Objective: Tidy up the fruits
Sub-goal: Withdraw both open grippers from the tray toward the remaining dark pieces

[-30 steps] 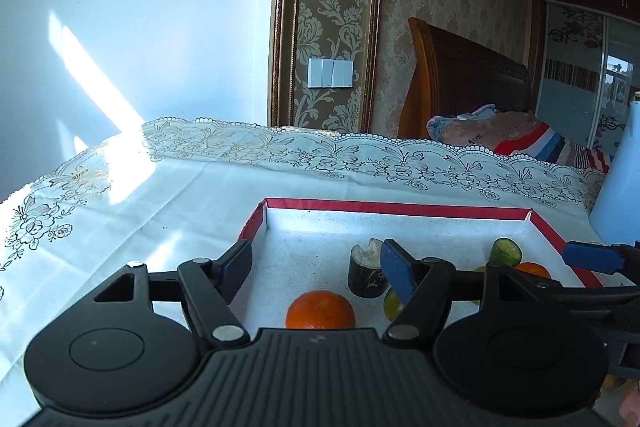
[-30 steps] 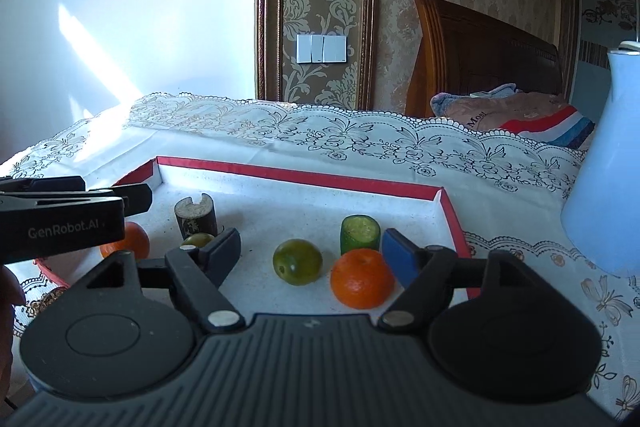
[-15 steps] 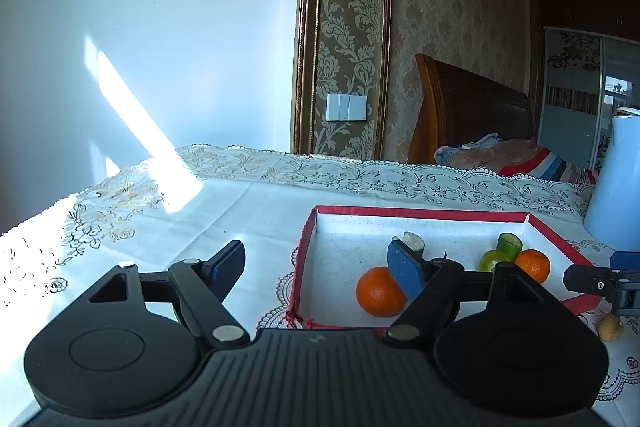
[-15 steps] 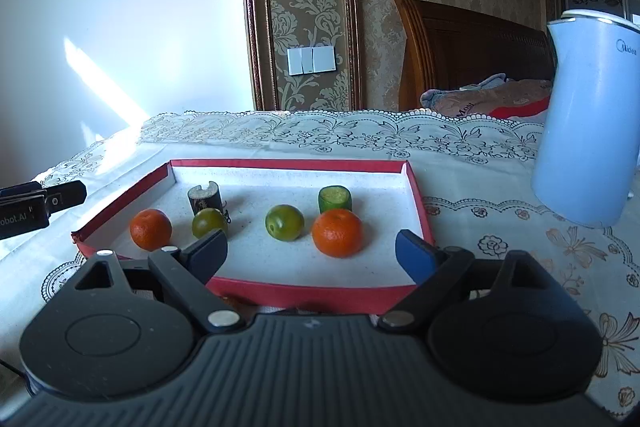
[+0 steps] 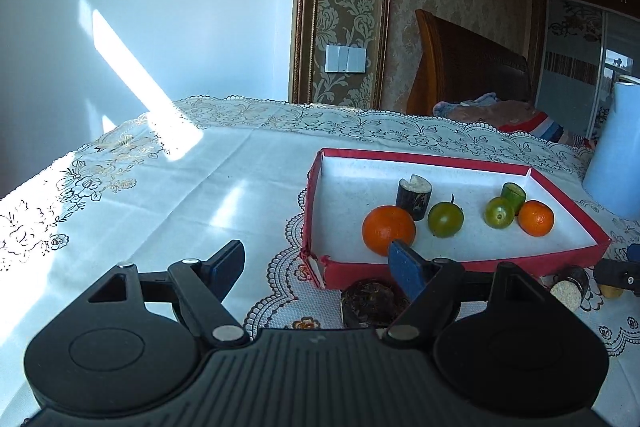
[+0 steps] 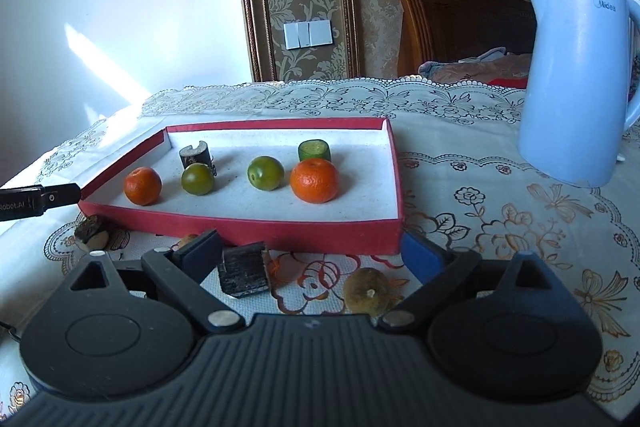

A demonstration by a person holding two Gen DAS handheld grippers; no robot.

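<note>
Both grippers have backed away from the red tray (image 6: 240,227), where six fruits now sit; left gripper (image 5: 316,267) released, empty; right gripper (image 6: 312,255) jaws widening, clamping nothing

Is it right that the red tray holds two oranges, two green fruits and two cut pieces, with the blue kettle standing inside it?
Not quite. The kettle stands outside the tray, on the tablecloth to its right, as the right wrist view shows. The rest holds: two oranges, two green fruits and two cut pieces lie in the tray.
</note>
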